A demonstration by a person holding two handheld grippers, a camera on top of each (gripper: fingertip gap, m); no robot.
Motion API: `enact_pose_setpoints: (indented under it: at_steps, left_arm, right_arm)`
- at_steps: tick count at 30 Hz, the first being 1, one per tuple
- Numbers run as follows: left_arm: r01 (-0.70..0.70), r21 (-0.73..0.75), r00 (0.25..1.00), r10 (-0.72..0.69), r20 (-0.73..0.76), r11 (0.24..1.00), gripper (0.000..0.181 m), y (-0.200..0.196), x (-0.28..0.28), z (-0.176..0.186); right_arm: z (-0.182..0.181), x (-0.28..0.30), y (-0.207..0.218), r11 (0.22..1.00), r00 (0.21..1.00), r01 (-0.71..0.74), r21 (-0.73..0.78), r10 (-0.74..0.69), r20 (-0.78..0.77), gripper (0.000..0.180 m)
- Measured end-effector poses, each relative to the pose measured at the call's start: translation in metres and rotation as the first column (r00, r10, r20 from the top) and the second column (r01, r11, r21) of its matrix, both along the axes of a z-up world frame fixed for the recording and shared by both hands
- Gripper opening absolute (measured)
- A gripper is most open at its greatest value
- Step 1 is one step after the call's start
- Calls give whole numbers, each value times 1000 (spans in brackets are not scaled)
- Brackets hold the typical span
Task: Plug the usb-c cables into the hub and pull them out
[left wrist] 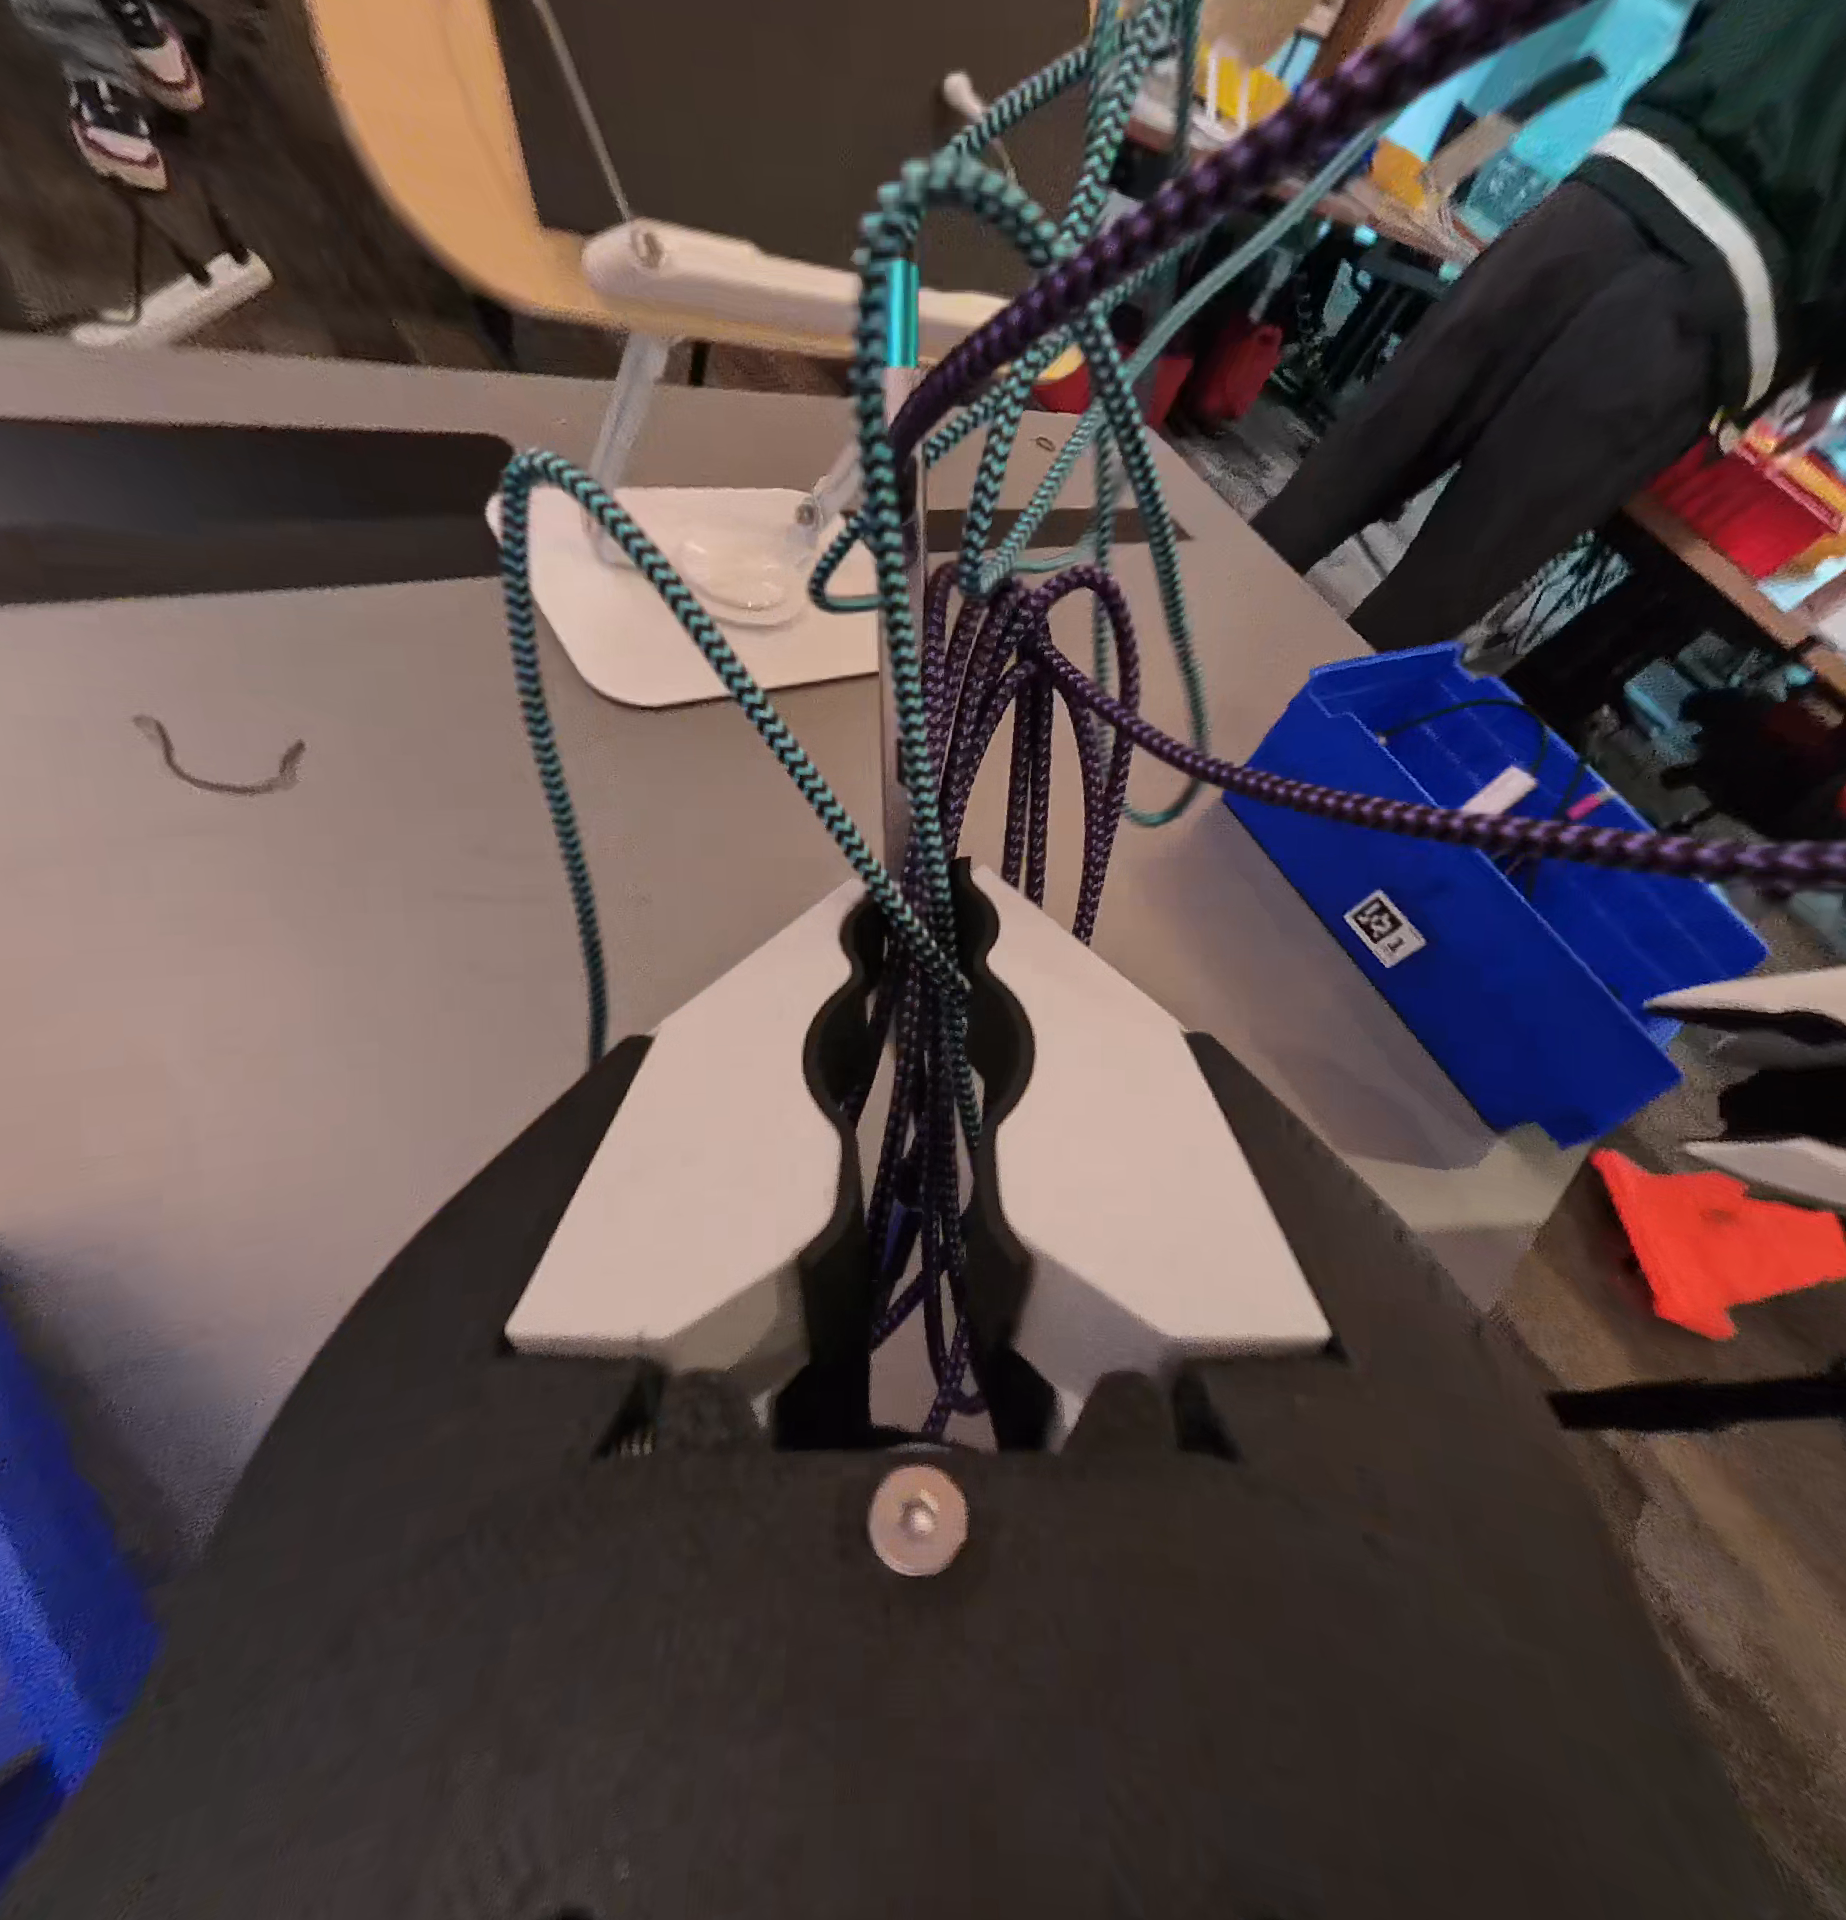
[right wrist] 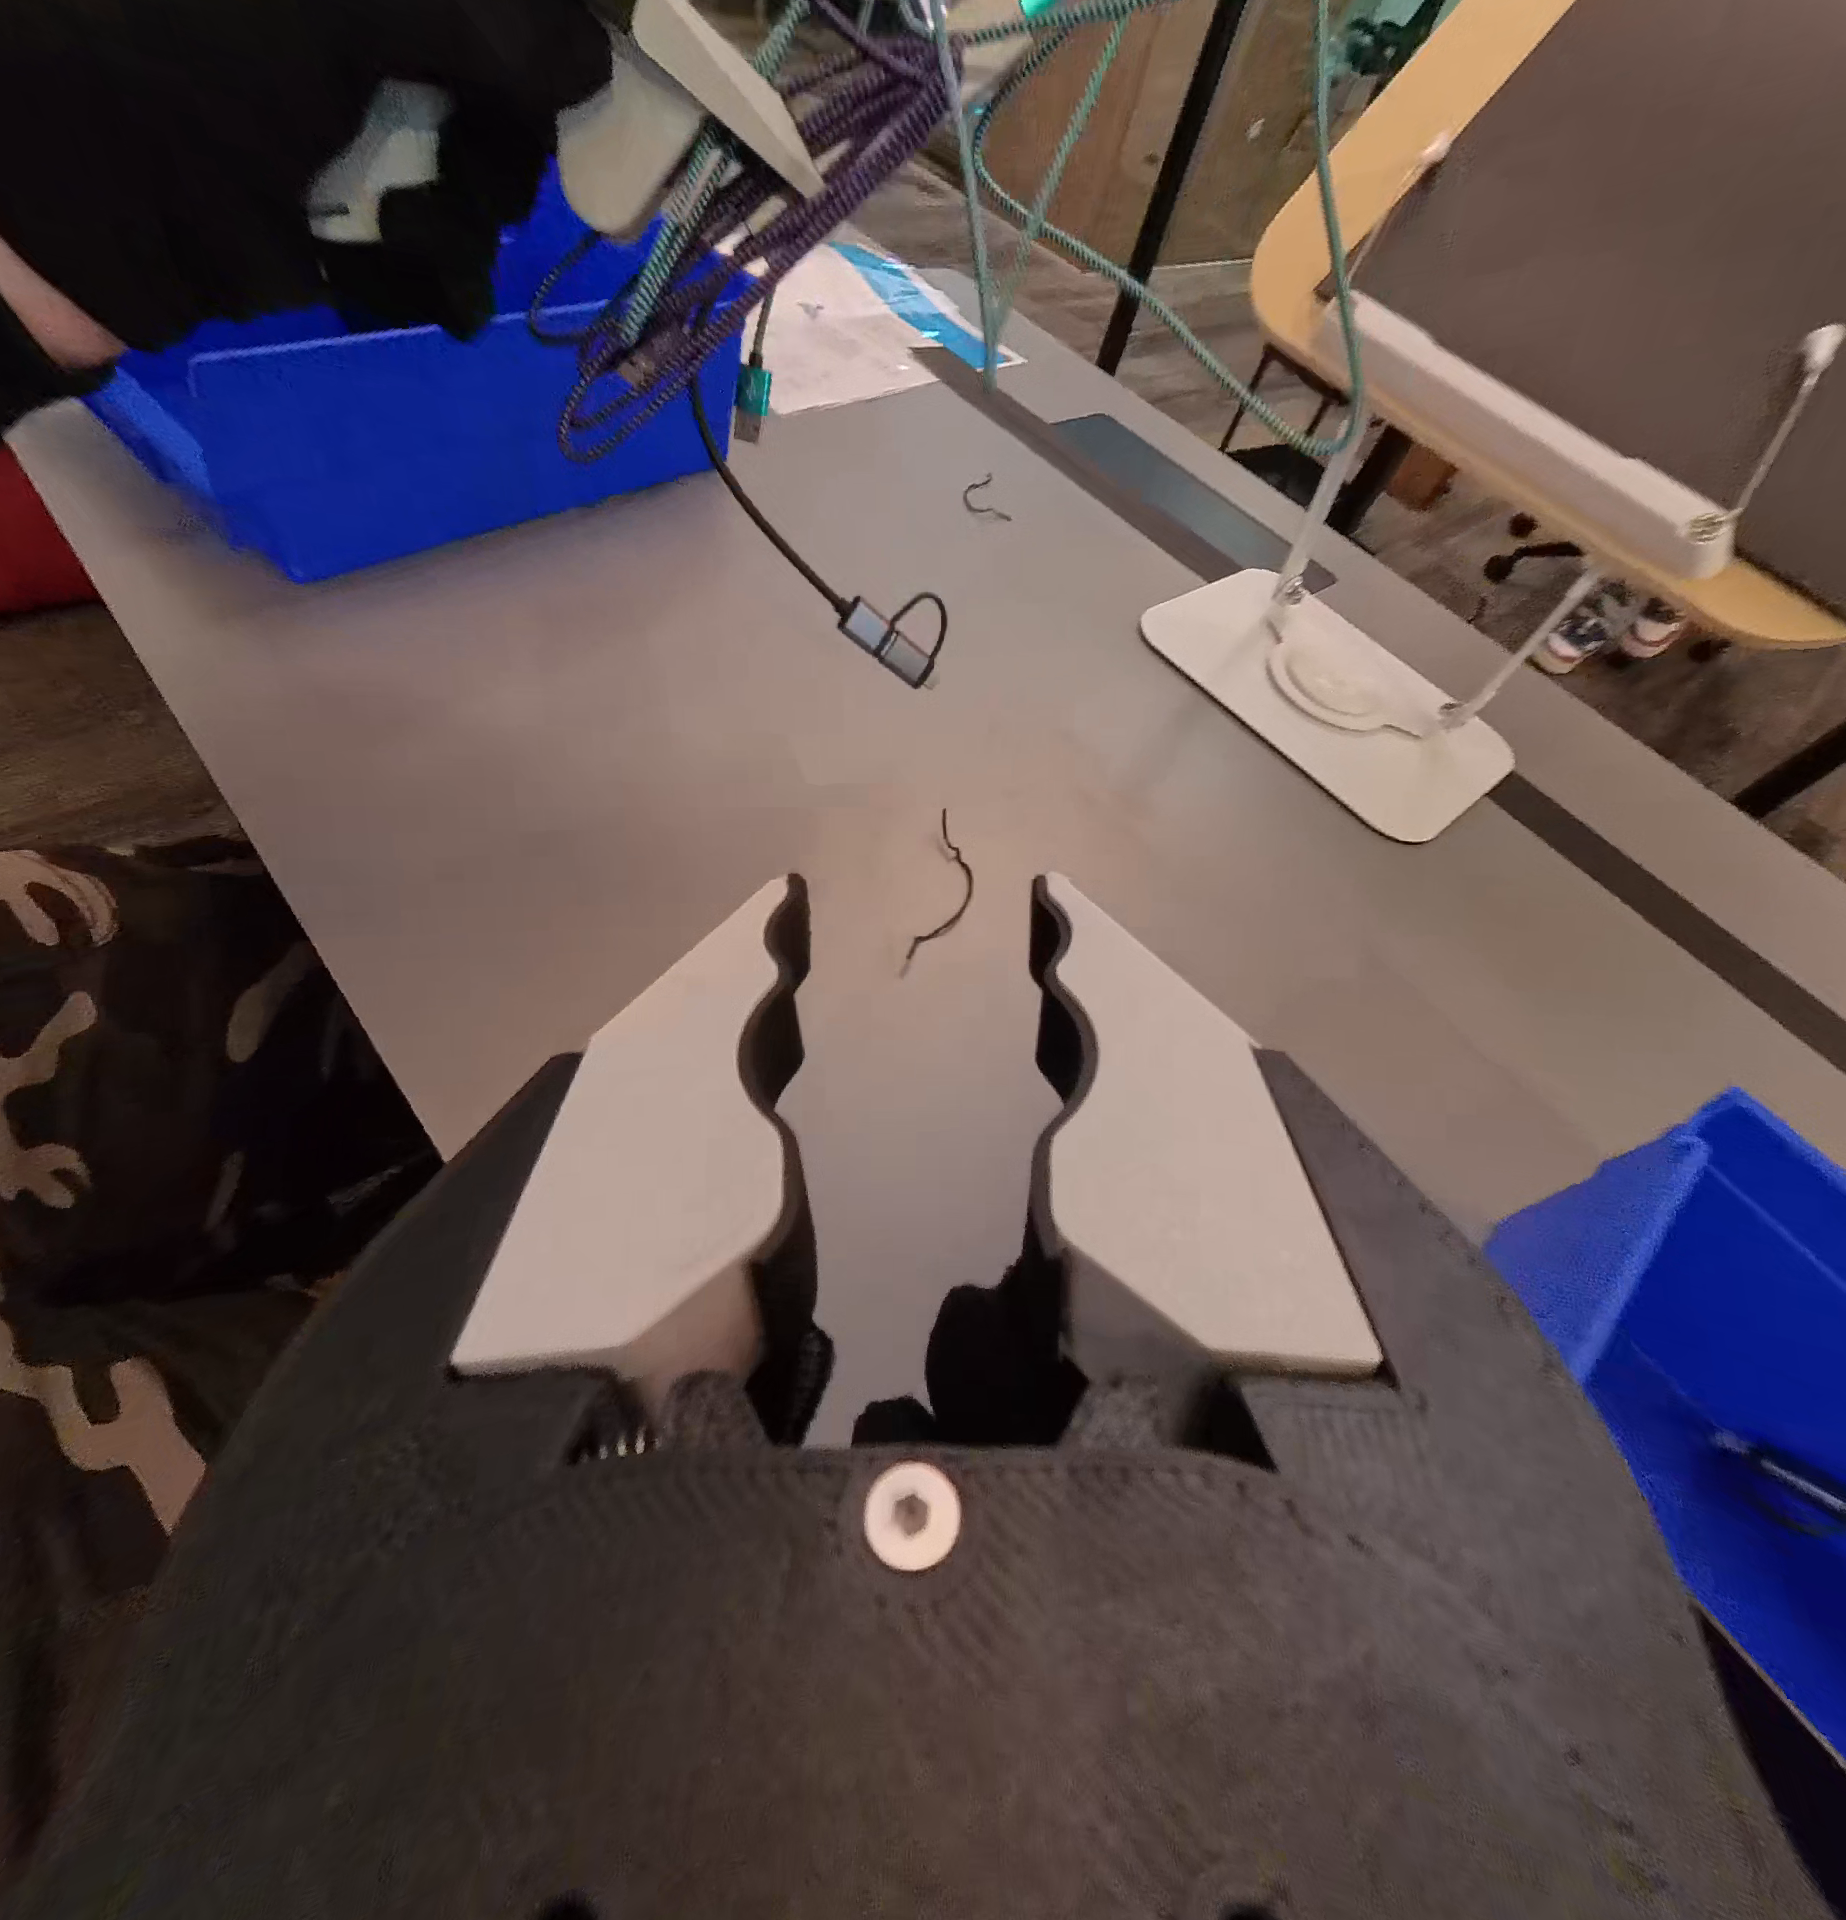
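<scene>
My left gripper (left wrist: 919,899) is shut on a bundle of braided cables, purple-black (left wrist: 1012,717) and teal-black (left wrist: 555,686), and holds it above the grey table (left wrist: 275,935). A teal metal plug (left wrist: 903,312) sticks up in the tangle. In the right wrist view the left gripper (right wrist: 732,114) is at the top left, over a blue bin (right wrist: 431,447), with the cable bundle (right wrist: 690,301) and a teal plug (right wrist: 753,390) hanging from it. A thin black cable drops to a grey double plug (right wrist: 891,636) on the table. My right gripper (right wrist: 919,894) is open and empty, low over the table.
A white stand (right wrist: 1324,707) with a flat base sits at the back of the table. A second blue bin (right wrist: 1688,1299) is at the right. Two black twist ties (right wrist: 945,894) lie on the table. A person (left wrist: 1584,343) stands beyond the far edge. An orange piece (left wrist: 1719,1247) lies on the floor. The tips of one gripper are about 25 cm away from the tips of the other.
</scene>
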State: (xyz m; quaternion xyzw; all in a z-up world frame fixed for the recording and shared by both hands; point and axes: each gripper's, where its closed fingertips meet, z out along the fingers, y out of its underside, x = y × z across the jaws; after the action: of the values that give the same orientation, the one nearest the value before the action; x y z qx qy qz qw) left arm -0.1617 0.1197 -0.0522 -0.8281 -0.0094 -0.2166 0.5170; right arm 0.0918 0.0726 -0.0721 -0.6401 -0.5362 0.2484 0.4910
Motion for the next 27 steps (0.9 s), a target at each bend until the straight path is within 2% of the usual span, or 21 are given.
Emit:
enact_pose_setpoints:
  at_steps: [3,7,12,15,17,19,23,25,27]
  left_arm:
    - [-50,-5,996,50,69,999,10,2,-1,-25]
    - [-96,4,991,95,90,995,10,2,-2,-48]
    - [-162,37,984,164,-73,986,9,-3,-12,-60]
    - [-201,70,955,211,-211,977,10,-8,-21,-61]
    - [-225,87,903,242,-355,970,10,-11,-27,-63]
    - [-251,85,810,258,-527,964,10,-13,-34,-68]
    - [-243,80,691,230,-685,967,9,-14,-30,-81]
    - [-223,70,646,201,-737,972,9,-14,-25,-89]
    - [-202,49,590,162,-791,978,9,-14,-19,-100]
  right_arm:
    - [-8,-13,-1,999,1000,-25,-37,24,-17,41]
    - [-13,-40,-3,992,996,-78,-99,73,-60,43]
    - [-2,-80,1,986,986,-131,-102,119,-115,46]
    - [11,-103,8,983,978,-150,-105,132,-161,45]
    - [22,-118,11,977,967,-175,-125,147,-207,51]
    - [40,-131,12,976,953,-192,-102,161,-259,52]
    - [73,-151,17,978,934,-205,-33,185,-305,55]
    - [72,-165,20,974,940,-221,-48,199,-276,58]
    - [55,-180,28,974,959,-217,-66,200,-202,58]
